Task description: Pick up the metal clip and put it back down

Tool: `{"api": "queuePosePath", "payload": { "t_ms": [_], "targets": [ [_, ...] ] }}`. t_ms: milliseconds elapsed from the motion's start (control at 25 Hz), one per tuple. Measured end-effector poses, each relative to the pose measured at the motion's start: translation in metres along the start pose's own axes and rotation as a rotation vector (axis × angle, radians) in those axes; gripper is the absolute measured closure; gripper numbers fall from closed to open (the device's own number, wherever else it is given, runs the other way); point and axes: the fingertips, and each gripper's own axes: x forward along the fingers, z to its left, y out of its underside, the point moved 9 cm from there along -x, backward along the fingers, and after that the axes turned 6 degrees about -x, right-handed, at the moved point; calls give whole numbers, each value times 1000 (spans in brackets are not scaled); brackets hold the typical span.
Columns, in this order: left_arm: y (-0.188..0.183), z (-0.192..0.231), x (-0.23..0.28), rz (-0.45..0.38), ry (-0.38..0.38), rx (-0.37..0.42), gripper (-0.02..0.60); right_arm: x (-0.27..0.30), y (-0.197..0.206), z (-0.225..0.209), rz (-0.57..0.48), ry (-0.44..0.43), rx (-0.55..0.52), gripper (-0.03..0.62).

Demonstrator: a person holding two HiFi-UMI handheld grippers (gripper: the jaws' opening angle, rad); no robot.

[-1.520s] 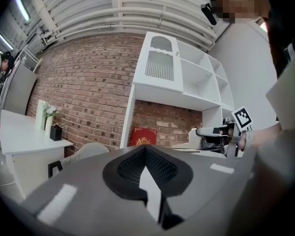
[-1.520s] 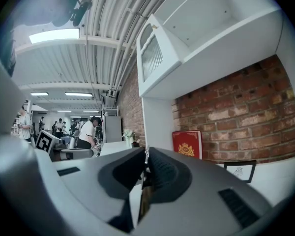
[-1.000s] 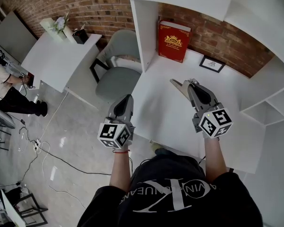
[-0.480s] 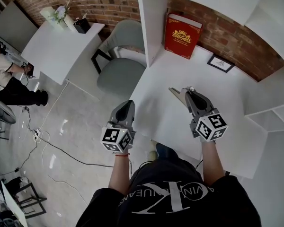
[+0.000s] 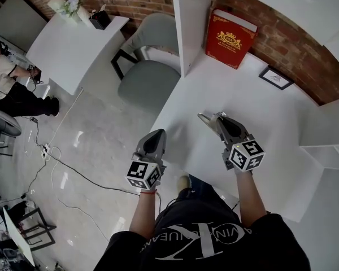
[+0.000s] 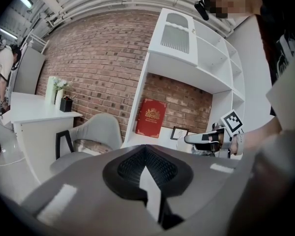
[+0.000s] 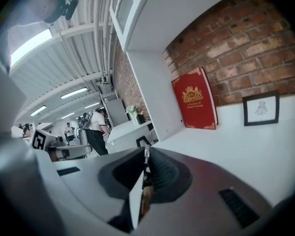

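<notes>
Right gripper (image 5: 216,121) is clamping the metal clip (image 5: 205,119) over the table (image 5: 271,117); left gripper (image 5: 156,134) is hovering alongside, jaws pressed together.

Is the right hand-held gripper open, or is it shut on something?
Shut: the right hand-held gripper pinches a thin silver metal clip, which sticks out beyond its jaws.

The left gripper (image 5: 156,134) points forward and slightly down, jaws pressed together with nothing between them. The right gripper (image 5: 217,119), tilted likewise, is clamped on a thin clip (image 5: 205,119) that juts past its fingertips.
</notes>
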Motion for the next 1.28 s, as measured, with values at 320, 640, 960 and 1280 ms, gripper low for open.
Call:
{"api": "queuePosePath", "payload": {
  "t_ms": [320, 640, 960, 1280],
  "targets": [
    [10, -6, 4, 30, 8, 0, 574, 22, 29, -5, 12, -18, 136, 557],
    [3, -5, 0, 18, -6, 4, 574, 27, 51, 9, 121, -47, 195, 557],
    [1, -3, -7, 5, -24, 6, 574, 27, 66, 15, 221, -51, 265, 557],
    [1, -5, -12, 1, -12, 4, 574, 22, 65, 17, 274, -43, 209, 503]
  ]
}}
